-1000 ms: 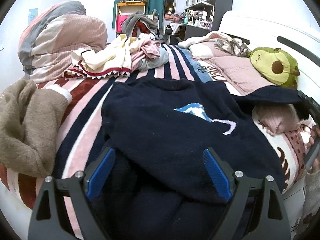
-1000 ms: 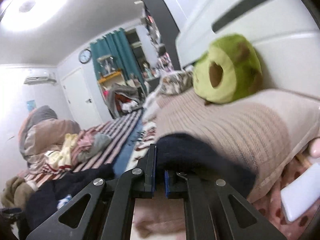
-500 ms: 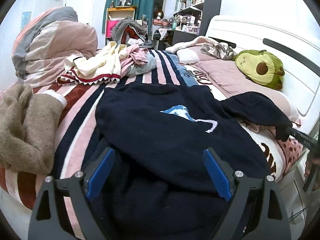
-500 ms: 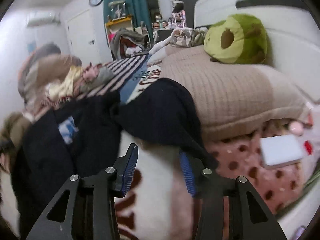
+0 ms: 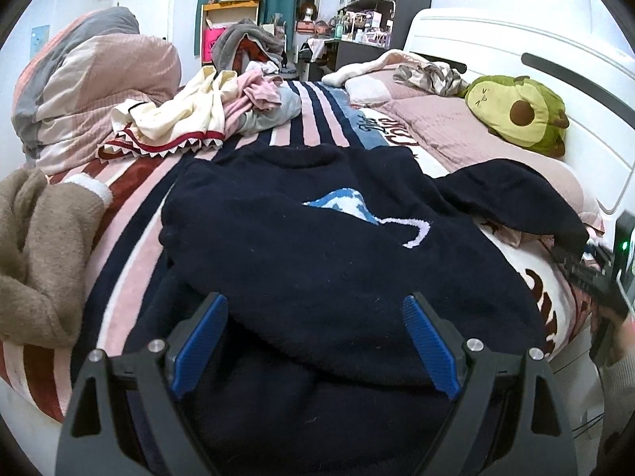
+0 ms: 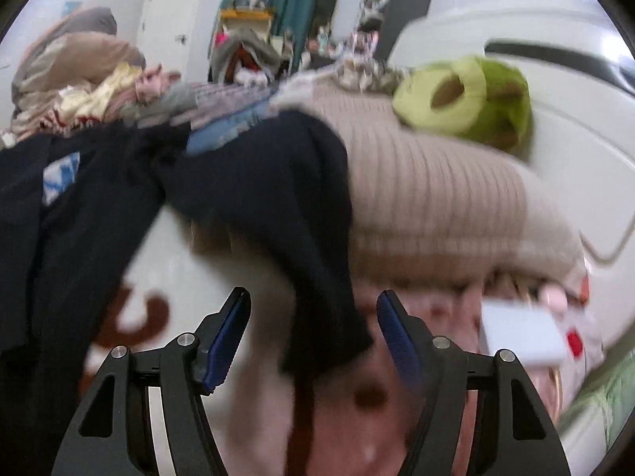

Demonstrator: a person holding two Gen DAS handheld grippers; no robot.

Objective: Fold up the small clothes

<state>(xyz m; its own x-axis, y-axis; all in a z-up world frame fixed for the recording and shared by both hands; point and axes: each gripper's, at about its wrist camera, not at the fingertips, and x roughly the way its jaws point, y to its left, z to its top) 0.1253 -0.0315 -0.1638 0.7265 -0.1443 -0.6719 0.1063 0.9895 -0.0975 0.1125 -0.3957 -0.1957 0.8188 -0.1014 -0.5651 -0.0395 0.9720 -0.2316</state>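
A dark navy sweater [image 5: 317,246] with a blue and white motif lies spread on the striped bed. Its right sleeve [image 5: 516,194] stretches out over the pink pillow. My left gripper [image 5: 313,341] is open, its blue pads hovering over the sweater's lower hem. My right gripper [image 6: 313,341] is open, with the sleeve's cuff [image 6: 317,246] lying just ahead between the pads, untouched as far as I can tell. The right wrist view is blurred. The right gripper also shows at the right edge of the left wrist view [image 5: 595,273].
A pile of cream, pink and grey clothes [image 5: 206,111] lies at the far side of the bed. A brown fleece garment [image 5: 43,254] sits on the left. A rolled duvet [image 5: 91,91] is behind. An avocado plush [image 5: 520,115] rests by the white headboard [image 5: 516,51].
My right gripper was shut on the sleeve, then let it go and drew back, opening wider. The sleeve now lies over the pillow. My left gripper has stayed open, the view rising slightly.
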